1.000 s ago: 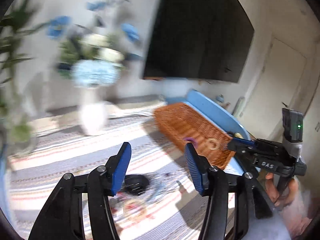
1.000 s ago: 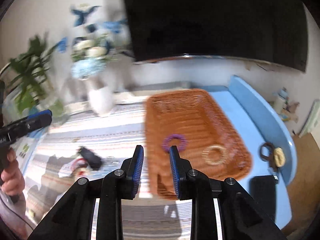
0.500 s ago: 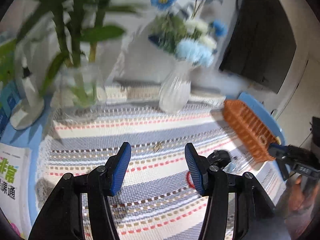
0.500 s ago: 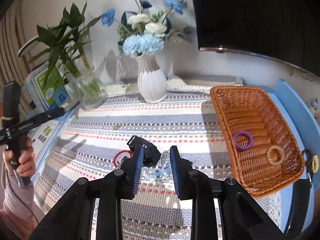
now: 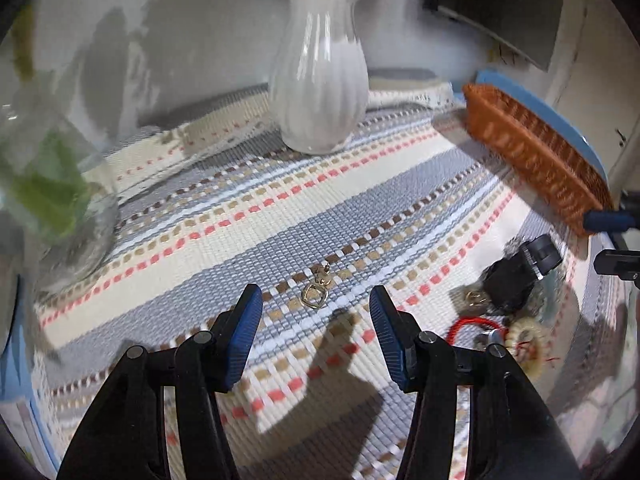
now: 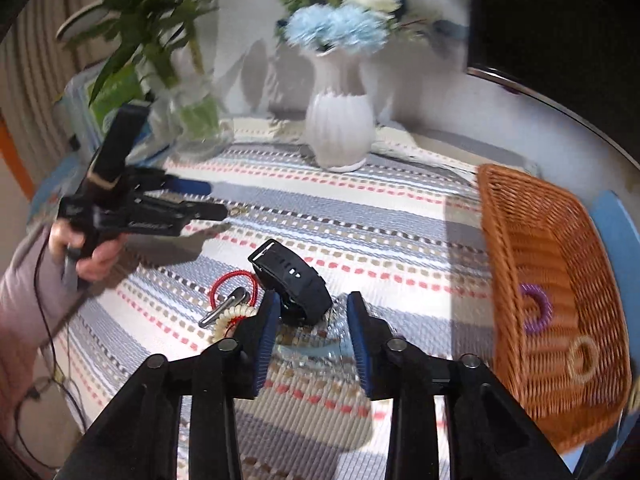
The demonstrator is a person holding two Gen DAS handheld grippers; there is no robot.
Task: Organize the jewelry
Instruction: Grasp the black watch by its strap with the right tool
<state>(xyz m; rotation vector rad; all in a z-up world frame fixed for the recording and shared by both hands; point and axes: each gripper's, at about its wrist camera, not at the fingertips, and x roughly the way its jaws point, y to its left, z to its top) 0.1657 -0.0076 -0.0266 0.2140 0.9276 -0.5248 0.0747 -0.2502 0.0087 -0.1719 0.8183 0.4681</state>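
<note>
Two hand-held grippers are dropping toward loose jewelry on a striped woven cloth covering the surface.

The left gripper (image 5: pixel 316 320), jaws half open and empty, is now lining up on a small gold heart pendant (image 5: pixel 316 295), its long axis pointing away toward the white ribbed vase (image 5: pixel 320 76). The right gripper (image 6: pixel 312 340), jaws just widening and empty, is nearing the black watch (image 6: pixel 292 280); the brown wicker basket (image 6: pixel 560 280) waits alongside.

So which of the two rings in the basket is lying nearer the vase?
The purple coiled ring: it lies further up the orange wicker basket, toward the white ribbed vase, than the tan ring.
</note>
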